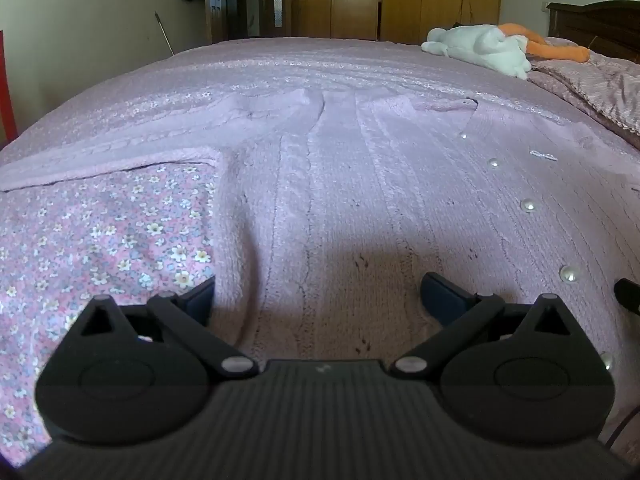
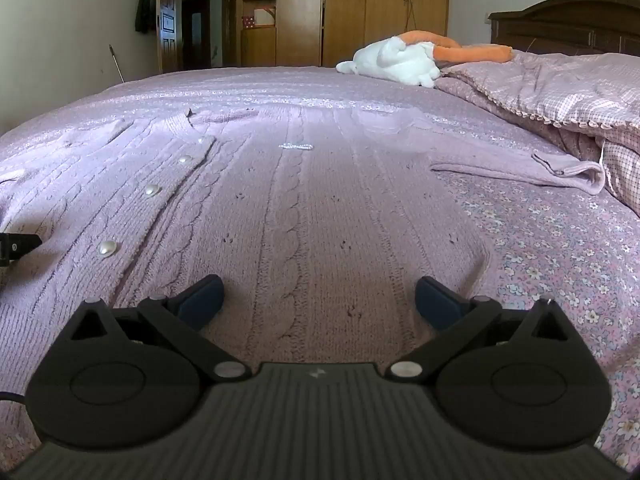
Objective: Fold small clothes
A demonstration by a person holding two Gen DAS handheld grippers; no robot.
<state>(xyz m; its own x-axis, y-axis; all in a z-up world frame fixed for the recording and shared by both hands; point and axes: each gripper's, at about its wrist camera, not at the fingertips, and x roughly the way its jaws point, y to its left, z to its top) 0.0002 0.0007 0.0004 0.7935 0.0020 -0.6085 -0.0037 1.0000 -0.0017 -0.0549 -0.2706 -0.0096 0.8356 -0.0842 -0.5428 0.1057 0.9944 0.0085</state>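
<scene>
A small lilac knitted cardigan (image 1: 360, 184) with pearl buttons (image 1: 529, 205) lies flat and spread out on the bed, front up. My left gripper (image 1: 318, 298) hovers low over its hem on the left half, open, nothing between the fingers. In the right wrist view the same cardigan (image 2: 304, 208) stretches ahead, its buttons (image 2: 107, 248) at the left and one sleeve (image 2: 560, 170) laid out to the right. My right gripper (image 2: 318, 300) is open over the hem of the right half. The tip of the left gripper (image 2: 16, 245) shows at the left edge.
The bed has a pink floral sheet (image 1: 92, 240) and a folded checked quilt (image 2: 560, 92) at the right. A white and orange plush toy (image 1: 488, 48) lies near the dark headboard (image 2: 568, 20). Wooden wardrobes (image 2: 360, 8) and a doorway stand beyond the bed.
</scene>
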